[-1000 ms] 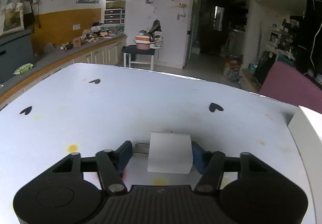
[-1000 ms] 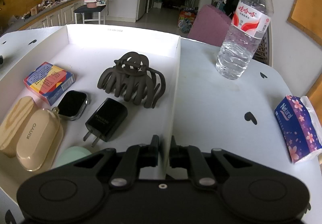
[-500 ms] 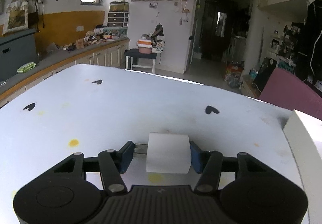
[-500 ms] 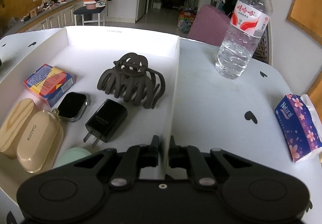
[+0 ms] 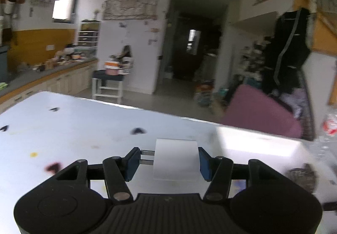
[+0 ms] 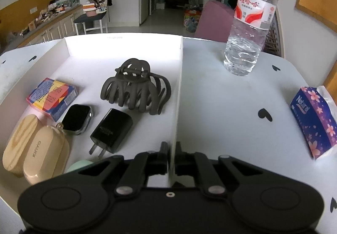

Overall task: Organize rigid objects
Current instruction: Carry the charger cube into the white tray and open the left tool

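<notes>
In the left wrist view, my left gripper [image 5: 167, 156] is shut on a white plug charger [image 5: 174, 160]. It is lifted above the white table, its metal prongs against the left pad. The white tray [image 5: 259, 145] appears blurred ahead to the right. In the right wrist view, my right gripper [image 6: 171, 147] is shut on the tray's right wall [image 6: 179, 86]. The tray holds a dark hair claw [image 6: 137, 88], a black charger [image 6: 111, 130], a smartwatch [image 6: 78, 119], a colourful card box [image 6: 52, 99], a beige case [image 6: 46, 154], a wooden case [image 6: 19, 145] and a pale green object [image 6: 79, 165].
A water bottle [image 6: 249, 23] stands on the table to the right of the tray, far side. A purple tissue pack [image 6: 313, 120] lies near the table's right edge. A mauve chair [image 5: 261, 114] sits beyond the table's far edge.
My left gripper has risen and swung to the right with the white charger, so the tray now shows ahead. The right gripper has stayed on the tray wall.
</notes>
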`<action>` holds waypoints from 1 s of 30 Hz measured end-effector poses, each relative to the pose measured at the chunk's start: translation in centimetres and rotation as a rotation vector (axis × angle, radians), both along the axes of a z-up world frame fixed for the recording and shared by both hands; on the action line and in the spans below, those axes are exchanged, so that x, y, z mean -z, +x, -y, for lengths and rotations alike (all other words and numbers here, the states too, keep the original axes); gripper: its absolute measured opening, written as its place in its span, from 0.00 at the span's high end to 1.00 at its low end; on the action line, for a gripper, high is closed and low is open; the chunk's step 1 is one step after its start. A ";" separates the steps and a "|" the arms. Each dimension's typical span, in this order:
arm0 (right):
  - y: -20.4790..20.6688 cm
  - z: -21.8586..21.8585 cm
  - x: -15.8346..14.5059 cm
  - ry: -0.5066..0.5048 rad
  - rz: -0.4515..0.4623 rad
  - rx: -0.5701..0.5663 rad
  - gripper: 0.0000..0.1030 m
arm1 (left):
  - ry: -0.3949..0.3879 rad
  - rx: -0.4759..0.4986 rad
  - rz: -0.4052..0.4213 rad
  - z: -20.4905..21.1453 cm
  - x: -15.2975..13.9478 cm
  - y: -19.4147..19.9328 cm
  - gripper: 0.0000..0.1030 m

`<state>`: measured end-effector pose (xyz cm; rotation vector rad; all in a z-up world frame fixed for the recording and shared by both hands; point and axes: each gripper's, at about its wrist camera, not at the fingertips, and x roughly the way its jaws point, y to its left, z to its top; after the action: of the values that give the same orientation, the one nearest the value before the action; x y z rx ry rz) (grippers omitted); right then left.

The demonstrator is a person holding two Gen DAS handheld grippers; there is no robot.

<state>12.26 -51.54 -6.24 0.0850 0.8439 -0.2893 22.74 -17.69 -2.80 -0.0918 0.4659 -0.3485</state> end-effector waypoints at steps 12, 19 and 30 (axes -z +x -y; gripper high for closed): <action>0.1 0.5 0.1 0.036 0.001 0.022 0.95 | 0.133 0.189 -0.056 12.7 -0.8 -0.8 0.44; 0.1 0.7 0.1 0.044 0.001 0.024 0.95 | 0.197 0.225 -0.129 18.6 1.0 1.3 0.44; 0.2 0.7 0.1 0.046 -0.004 0.026 0.95 | 0.264 0.177 -0.239 21.4 3.9 5.0 0.44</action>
<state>12.47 -52.23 -6.37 0.1381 0.8543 -0.2947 27.70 -39.06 -6.68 0.1672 0.7549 -0.4488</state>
